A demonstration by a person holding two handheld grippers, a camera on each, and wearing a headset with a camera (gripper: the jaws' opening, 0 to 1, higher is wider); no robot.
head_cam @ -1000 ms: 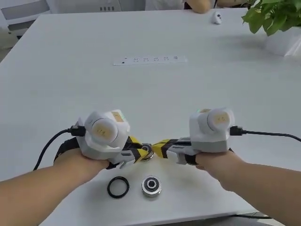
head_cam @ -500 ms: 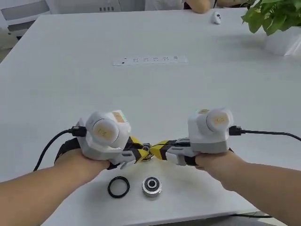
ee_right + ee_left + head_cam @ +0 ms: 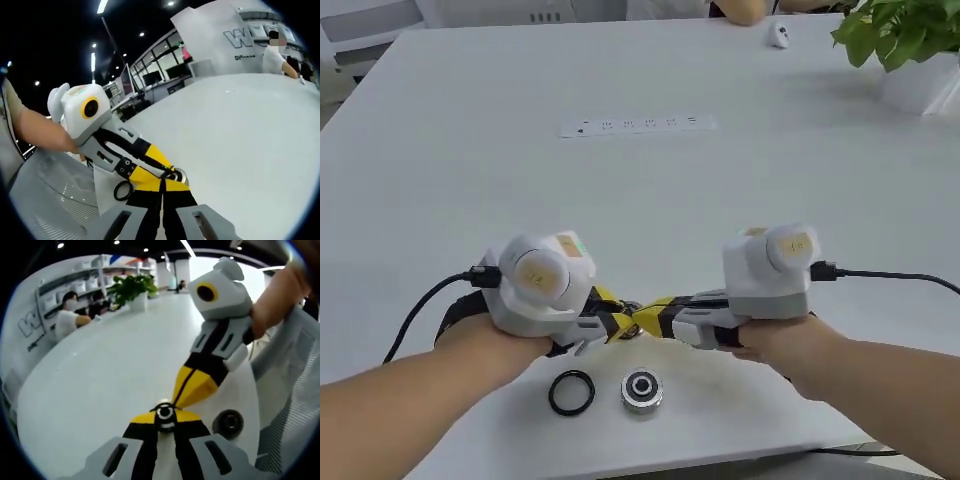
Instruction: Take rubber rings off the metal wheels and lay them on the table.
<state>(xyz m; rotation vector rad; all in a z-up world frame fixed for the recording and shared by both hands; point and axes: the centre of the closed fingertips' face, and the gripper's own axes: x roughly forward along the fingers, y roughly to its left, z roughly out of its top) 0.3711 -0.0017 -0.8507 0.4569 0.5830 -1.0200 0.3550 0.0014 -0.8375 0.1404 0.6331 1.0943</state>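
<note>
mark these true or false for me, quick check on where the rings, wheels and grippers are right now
1. A black rubber ring lies on the table beside a loose wheel. True.
2. The power strip sits between the two grippers. False: it lies farther out on the table, beyond both.
3. The left gripper is shut on a small held wheel. True.
4. The right gripper hangs far off to the side. False: its tips meet the left gripper's tips at the held wheel.
5. The plant stands at the table's near left corner. False: it is at the far right in the head view.
</note>
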